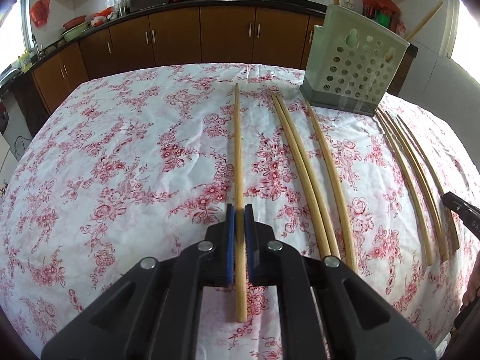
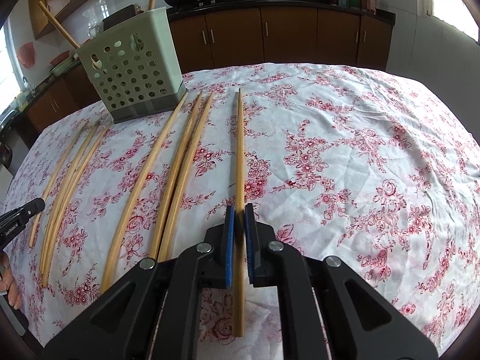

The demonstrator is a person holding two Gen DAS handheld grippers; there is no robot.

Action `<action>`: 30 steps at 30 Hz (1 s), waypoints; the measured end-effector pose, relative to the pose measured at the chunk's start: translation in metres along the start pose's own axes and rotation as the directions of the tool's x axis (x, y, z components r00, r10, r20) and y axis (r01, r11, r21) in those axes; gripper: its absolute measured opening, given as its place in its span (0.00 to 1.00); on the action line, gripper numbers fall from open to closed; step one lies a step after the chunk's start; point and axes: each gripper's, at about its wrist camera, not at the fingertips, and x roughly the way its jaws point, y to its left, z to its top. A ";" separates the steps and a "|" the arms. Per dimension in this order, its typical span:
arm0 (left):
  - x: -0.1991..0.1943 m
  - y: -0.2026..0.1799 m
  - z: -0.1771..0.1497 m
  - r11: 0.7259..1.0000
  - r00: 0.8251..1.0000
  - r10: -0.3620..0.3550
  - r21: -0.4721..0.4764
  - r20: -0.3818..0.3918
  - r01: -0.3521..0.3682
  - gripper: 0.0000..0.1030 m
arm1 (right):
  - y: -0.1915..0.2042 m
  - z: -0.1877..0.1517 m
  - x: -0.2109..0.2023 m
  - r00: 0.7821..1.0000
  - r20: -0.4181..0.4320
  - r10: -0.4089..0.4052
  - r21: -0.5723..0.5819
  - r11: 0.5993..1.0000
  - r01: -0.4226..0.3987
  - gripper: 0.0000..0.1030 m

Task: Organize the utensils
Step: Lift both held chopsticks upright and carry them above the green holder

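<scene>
Both grippers, left gripper (image 1: 239,210) and right gripper (image 2: 239,210), look clamped on a chopstick (image 1: 239,162) each, pointing 12 o'clock along the tablecloth (image 1: 120,150); contact's blurry. Holder (image 1: 354,72) hides its chopsticks' lower ends.

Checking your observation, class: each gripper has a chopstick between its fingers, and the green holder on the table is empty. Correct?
Not quite. The holder is not empty: two chopsticks stand in it, sticking out of the top, as the right wrist view shows. The rest holds.
</scene>
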 end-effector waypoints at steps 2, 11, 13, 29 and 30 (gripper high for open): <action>0.000 0.003 0.001 1.000 1.000 -0.018 -0.006 -0.002 0.018 0.08 | 0.000 0.001 -0.001 1.000 0.001 -0.001 0.000 1.000 0.001 0.08; -0.058 0.019 0.035 0.995 0.985 -0.095 0.000 0.147 0.096 0.08 | -0.004 0.040 -0.061 0.978 0.207 0.006 0.025 1.000 -0.011 0.07; -0.075 0.020 0.046 0.995 0.975 -0.101 -0.003 0.198 0.104 0.07 | -0.005 0.049 -0.075 0.966 0.260 0.007 0.030 0.999 -0.016 0.07; -0.127 0.016 0.108 0.991 0.921 -0.130 0.034 0.367 0.127 0.07 | 0.002 0.085 -0.109 0.912 0.410 0.030 0.025 0.999 -0.044 0.07; -0.129 0.014 0.111 0.991 0.919 -0.133 0.038 0.372 0.128 0.07 | 0.003 0.088 -0.112 0.908 0.418 0.037 0.024 0.998 -0.052 0.07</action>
